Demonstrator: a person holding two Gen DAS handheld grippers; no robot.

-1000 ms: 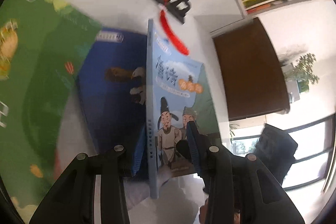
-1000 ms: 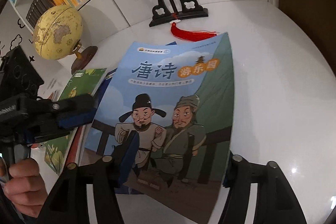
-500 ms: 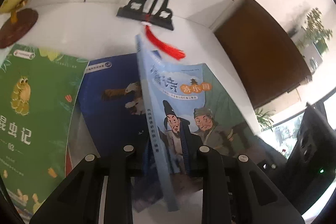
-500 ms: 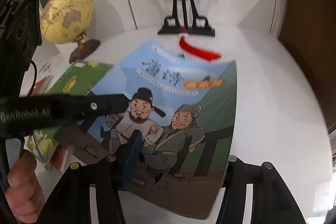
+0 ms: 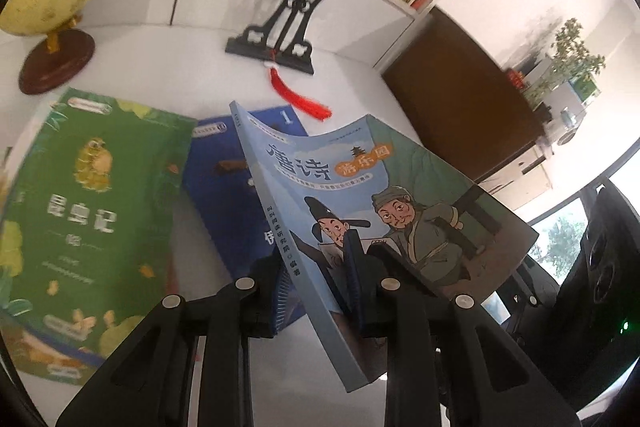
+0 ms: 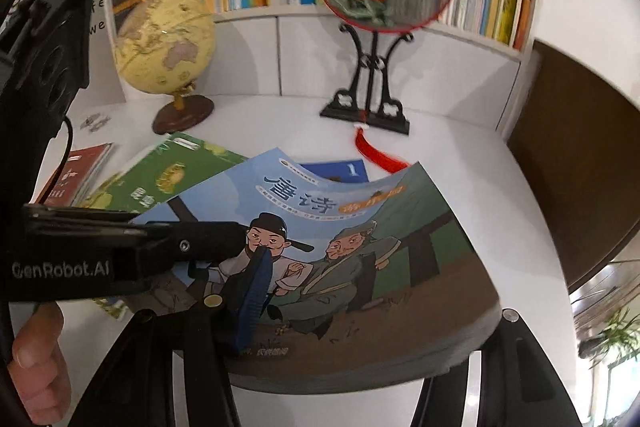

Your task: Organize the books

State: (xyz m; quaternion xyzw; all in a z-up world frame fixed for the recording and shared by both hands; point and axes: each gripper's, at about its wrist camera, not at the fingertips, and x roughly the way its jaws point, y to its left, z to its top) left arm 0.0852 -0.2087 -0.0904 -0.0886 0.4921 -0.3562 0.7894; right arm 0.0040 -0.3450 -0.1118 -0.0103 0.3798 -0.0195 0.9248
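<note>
While the left gripper (image 5: 316,287) clamps the spine of the pale-blue poetry paperback (image 5: 384,203), lifted at 5 o'clock of the dark-blue book (image 5: 228,195), keep it level; the right gripper (image 6: 360,311) grips its lower edge (image 6: 352,367), so move both together.

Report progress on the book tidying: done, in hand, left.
Done: nothing looks tidied yet. In hand: the light blue book is lifted off the table, the left gripper clamping its spine edge; the right gripper sits at its bottom edge, grip unclear. Left: the green book, dark blue book and red book lie loose on the table, none shelved.
</note>
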